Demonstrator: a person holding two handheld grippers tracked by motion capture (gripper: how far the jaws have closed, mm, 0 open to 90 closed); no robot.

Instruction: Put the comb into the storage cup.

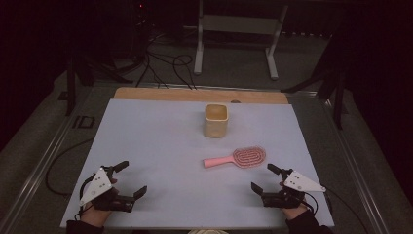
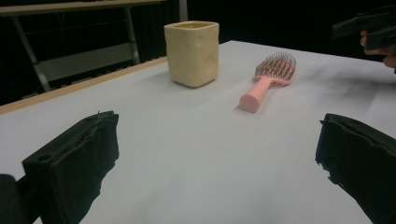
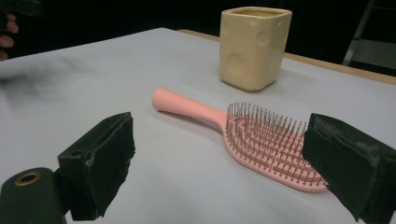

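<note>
**Pink brush next: take it by the handle, not the bristles**

White sheet (image 1: pixel 160 146) covers most of the table, and on it everything sits in plain sight. Largest of the things is the cup (image 1: pixel 215 120), a cream square-sided one standing upright toward the far middle, its mouth open to the top. Near it on the person's side, apart from it, lies the brush (image 1: pixel 236 158), flat with bristles up, its handle toward the left and its head toward the right.

Both tools rest low at the near edge. Left gripper (image 1: pixel 130 178) has its jaws spread wide with nothing between them, well apart from the brush. Right gripper (image 1: pixel 266 177) is likewise spread and empty, and it sits nearest the brush head (in the right gripper view the bristles lie just ahead of its jaws).

Judging from this, the reach for the brush has yet to begin, and the right side is the better placed. A clean pick would likely close across the smooth handle, where the pads can seat squarely; bristles would give and let the brush twist. Dropping it handle-down into the cup would call for a steady, upright cup
</note>
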